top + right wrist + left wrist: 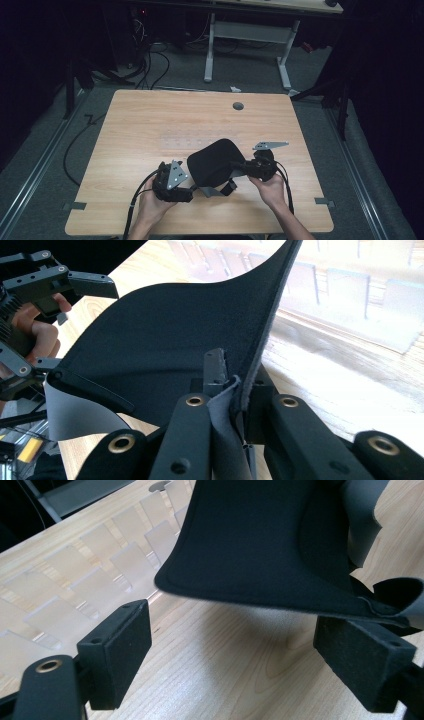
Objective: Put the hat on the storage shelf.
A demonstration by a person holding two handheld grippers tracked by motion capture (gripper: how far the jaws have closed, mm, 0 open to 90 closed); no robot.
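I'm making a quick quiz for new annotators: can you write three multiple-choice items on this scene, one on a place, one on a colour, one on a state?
1. Where on the table is the fabric pad?
A. At the far edge by the round hole
B. Near the front edge, between the two grippers
C. On the floor

2. What colour is the pad's broad face?
A. Black
B. Red
C. White

3. How does the right gripper stand?
A. Open, away from the pad
B. Shut on the pad's edge
C. Lying on the table

Key:
1 B, the high view shows it between the hands near the front.
2 A, it is black in every view.
3 B, its jaws pinch the pad's edge, while the left gripper is open under it.
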